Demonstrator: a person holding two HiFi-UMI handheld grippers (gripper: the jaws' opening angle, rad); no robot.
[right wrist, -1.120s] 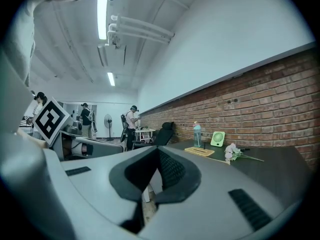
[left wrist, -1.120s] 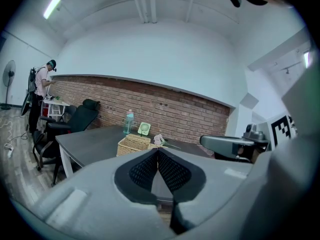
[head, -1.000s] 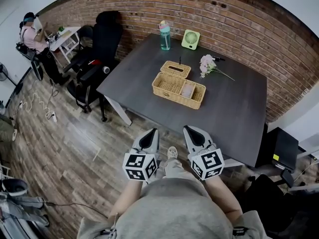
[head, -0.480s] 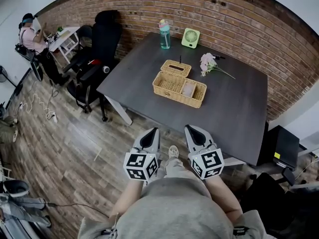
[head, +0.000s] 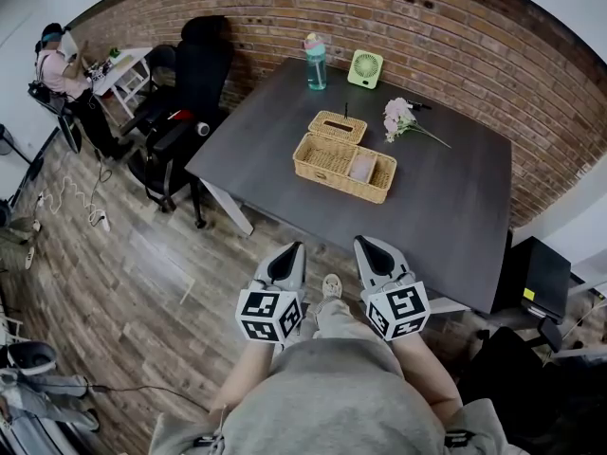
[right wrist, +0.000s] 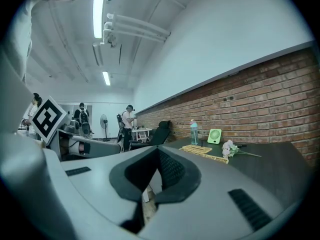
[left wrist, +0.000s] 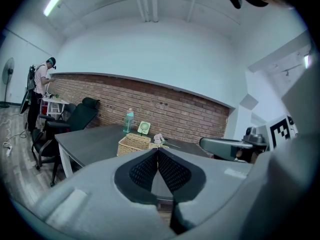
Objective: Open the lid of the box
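A wicker box (head: 343, 167) stands open on the dark table (head: 446, 207), with something pale in its right part. Its wicker lid (head: 337, 127) lies flat on the table just behind it. Both grippers hang low in front of the person's body, short of the table's near edge and well apart from the box. The left gripper (head: 287, 250) is shut with nothing between its jaws. The right gripper (head: 367, 244) is also shut and empty. The box (left wrist: 134, 145) shows far ahead in the left gripper view, and the lid (right wrist: 196, 148) in the right gripper view.
At the table's far edge stand a teal bottle (head: 315, 63) and a small green fan (head: 365, 68); a pink flower sprig (head: 398, 119) lies right of the lid. Black office chairs (head: 190, 83) stand left of the table. A person (head: 62, 64) works at a far desk.
The head view has drifted a little, so the table sits slightly further right. Both grippers stay shut and in nearly the same place.
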